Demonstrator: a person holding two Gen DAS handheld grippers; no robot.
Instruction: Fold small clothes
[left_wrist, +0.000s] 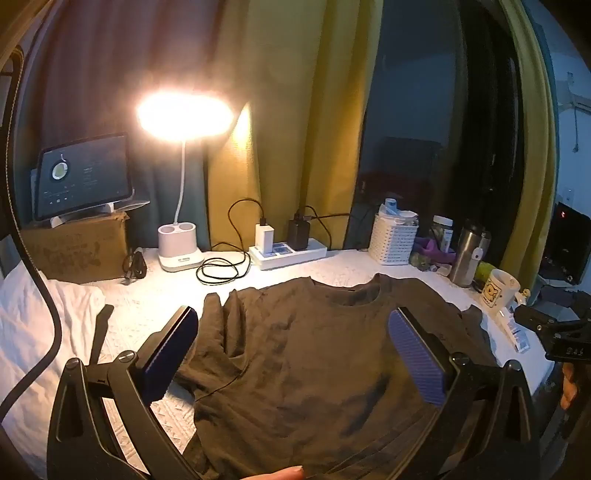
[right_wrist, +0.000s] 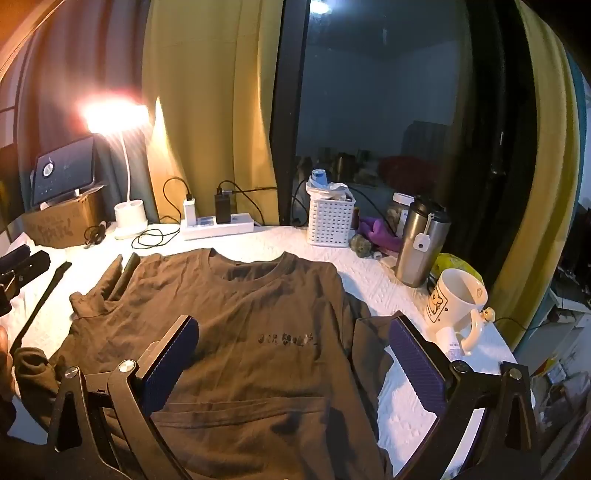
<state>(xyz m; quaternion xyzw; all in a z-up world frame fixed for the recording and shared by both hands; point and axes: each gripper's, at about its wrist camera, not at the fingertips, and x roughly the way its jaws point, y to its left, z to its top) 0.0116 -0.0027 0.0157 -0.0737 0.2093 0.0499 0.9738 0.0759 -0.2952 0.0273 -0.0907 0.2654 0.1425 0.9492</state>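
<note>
Both sets of jaws stand wide apart, released, nothing between the pads. Left gripper (left_wrist: 291, 354) hangs over the shirt's left chest, pointing toward the collar; right gripper (right_wrist: 293, 360) hangs over the right flank, its right pad above bare white table cover (right_wrist: 373, 280).

Brown T-shirt (right_wrist: 236, 332) lies face up, print showing, collar away from the person, hem nearest; long axis runs straight ahead along both grippers. Left sleeve (left_wrist: 221, 317) is rumpled and bunched, just left of the left jaws. Right sleeve (right_wrist: 369, 343) lies flat between the right jaws.

Judgement: each sleeve is nearest its own-side gripper; fold not yet begun. Mug (right_wrist: 456, 299) stands close to the right edge.
</note>
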